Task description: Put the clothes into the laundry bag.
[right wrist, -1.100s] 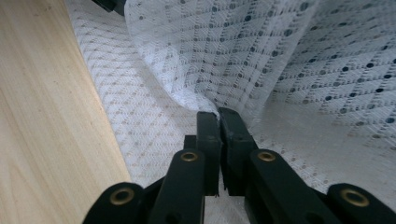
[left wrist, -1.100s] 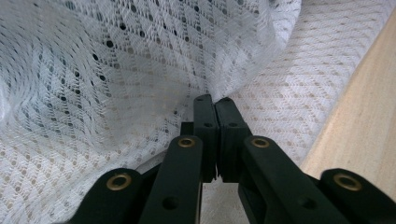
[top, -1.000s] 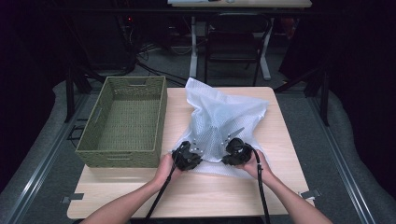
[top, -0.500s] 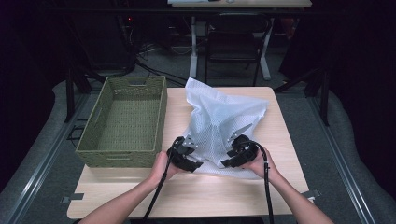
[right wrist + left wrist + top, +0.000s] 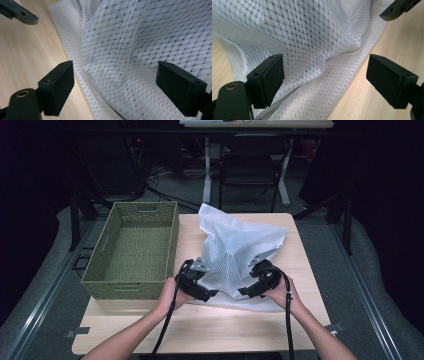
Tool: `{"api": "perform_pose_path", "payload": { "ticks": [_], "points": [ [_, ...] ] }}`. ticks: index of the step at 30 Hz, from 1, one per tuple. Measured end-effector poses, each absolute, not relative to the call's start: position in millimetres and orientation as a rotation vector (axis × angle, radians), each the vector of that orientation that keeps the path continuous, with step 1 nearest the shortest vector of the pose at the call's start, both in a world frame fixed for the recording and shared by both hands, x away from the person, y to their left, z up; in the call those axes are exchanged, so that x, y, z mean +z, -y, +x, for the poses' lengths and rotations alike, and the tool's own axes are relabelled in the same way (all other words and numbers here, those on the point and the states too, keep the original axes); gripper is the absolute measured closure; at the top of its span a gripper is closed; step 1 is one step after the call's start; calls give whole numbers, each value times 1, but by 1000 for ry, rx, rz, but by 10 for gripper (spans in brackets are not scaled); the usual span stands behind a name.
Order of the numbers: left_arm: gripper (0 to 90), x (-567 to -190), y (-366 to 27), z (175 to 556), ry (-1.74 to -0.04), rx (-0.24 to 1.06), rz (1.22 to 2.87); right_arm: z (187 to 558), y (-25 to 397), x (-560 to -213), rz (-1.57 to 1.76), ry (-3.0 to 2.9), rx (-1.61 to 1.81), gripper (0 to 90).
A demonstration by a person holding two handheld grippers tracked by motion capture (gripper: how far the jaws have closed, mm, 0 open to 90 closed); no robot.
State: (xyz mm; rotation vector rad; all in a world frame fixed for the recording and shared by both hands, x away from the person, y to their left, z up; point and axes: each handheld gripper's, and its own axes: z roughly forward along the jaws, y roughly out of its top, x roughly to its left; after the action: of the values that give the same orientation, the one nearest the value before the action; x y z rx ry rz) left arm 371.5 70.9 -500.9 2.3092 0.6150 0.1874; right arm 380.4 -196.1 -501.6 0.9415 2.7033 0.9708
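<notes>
A white mesh bag (image 5: 235,247) lies puffed up on the wooden table (image 5: 210,327), with its near edge towards the person. My left gripper (image 5: 202,288) is at the bag's near left corner. In the left gripper view it (image 5: 325,75) is open, and the bag's hem (image 5: 317,82) lies between its wide-apart jaws. At the near right corner my right gripper (image 5: 251,288) faces inwards. It (image 5: 117,83) is open too, with folds of mesh (image 5: 140,57) between its jaws. Each gripper view shows a jaw tip of the other gripper in a top corner.
A green woven basket (image 5: 136,282) stands on the table's left side, right beside the bag. Bare wood runs along the front edge and to the right of the bag. A chair (image 5: 250,160) and desk legs stand beyond the table's far end.
Both grippers have shifted slightly apart along the bag's near edge and turned to face each other. The bag has stayed in place.
</notes>
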Motion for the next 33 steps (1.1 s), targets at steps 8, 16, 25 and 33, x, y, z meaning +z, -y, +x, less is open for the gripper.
{"api": "perform_pose_path", "payload": {
  "ticks": [8, 16, 25, 33],
  "points": [
    [128, -486, -90, 358, -627, 198, 2291, 375, 190, -488, 904, -2700, 973, 43],
    [108, -467, -122, 340, -651, 255, 2258, 364, 203, -477, 904, -2670, 999, 0],
    [95, -467, -169, 319, -746, 291, 2236, 336, 237, -477, 951, -2588, 948, 0],
    [81, -483, -203, 300, -854, 292, 2211, 311, 271, -495, 1066, -2498, 913, 0]
  ]
}}
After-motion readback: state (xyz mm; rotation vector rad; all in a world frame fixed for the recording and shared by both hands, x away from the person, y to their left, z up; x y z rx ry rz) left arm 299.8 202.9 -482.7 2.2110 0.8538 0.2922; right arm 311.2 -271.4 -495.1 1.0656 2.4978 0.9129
